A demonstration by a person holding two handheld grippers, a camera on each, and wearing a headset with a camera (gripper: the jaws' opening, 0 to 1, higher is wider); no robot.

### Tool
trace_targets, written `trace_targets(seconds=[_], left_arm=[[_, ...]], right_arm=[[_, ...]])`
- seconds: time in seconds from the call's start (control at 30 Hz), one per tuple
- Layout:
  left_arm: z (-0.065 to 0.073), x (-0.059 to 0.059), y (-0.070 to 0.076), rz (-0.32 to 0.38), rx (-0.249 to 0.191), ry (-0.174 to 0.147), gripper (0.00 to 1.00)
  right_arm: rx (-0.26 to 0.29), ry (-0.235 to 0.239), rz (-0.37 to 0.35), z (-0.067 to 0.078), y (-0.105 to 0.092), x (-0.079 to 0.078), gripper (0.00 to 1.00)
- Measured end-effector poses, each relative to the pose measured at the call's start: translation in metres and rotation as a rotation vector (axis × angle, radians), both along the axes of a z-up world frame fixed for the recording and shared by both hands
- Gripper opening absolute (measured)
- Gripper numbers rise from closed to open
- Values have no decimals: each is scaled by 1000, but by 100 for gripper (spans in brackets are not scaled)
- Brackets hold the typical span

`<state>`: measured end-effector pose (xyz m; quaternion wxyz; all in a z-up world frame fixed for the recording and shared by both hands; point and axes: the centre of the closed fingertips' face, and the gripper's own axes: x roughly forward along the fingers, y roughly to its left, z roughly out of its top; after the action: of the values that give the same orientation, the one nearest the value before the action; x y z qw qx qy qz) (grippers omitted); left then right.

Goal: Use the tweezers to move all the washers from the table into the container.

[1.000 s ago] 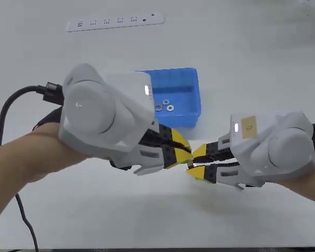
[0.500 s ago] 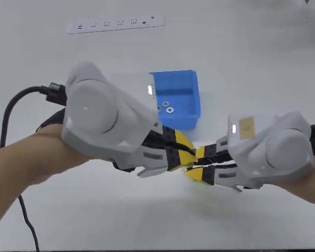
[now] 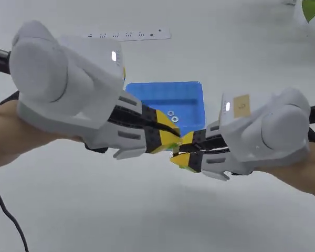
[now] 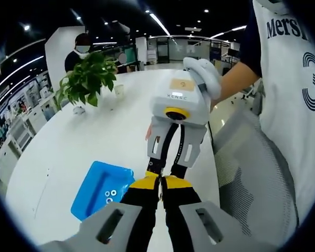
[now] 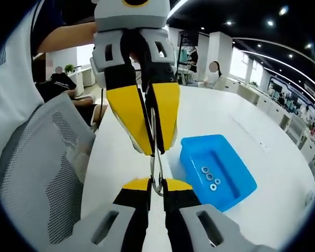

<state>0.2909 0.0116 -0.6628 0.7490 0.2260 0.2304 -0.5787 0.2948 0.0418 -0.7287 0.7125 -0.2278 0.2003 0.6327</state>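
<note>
Yellow-and-black fingers of the two grippers meet tip to tip in the head view, above the white surface (image 3: 68, 210). The left gripper (image 3: 173, 140) reaches in from the left. The right gripper (image 3: 177, 157) comes from the right and sits slightly lower. What is between the tips is too small to tell here. Just behind them stands the blue container (image 3: 191, 94), with a few washers (image 3: 172, 115) on its floor. A white power strip (image 3: 128, 35) lies farther back on the surface.

In the left gripper view, that gripper's own fingers rise from the bottom, pressed together to a narrow seam. The right gripper faces them head-on, its fingers reaching down to the same spot. The container lies lower left on the surface, apart from the fingers, with the washers inside it. A potted plant (image 4: 86, 79) stands farther along the surface, and a mesh chair (image 4: 252, 178) is at the right.

The right gripper view shows the grip most plainly. The slim metal tweezers (image 5: 155, 173) run from between the left gripper's yellow fingers, which hang from the top, down into the right gripper's own fingers at the bottom. Both pairs of fingers are clamped on the tweezers, one at each end. The container sits to the right of the fingers, clear of them and of the tweezers, with four washers grouped on its floor.
</note>
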Motion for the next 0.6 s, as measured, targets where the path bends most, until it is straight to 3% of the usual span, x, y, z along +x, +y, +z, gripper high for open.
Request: trace_targets(seconds=[0.13,0.37,0.6], left_arm=[[9,3,4,2,-6,-19,7],[25,19,11,7,-11,-59,7],[36,52,17,-7,11,-103,7]], right_arm=[[-2,-31,15,10,4,5,10],[6,-73,18,26,9,23,10],[20,-113,15,38,18,57,10]])
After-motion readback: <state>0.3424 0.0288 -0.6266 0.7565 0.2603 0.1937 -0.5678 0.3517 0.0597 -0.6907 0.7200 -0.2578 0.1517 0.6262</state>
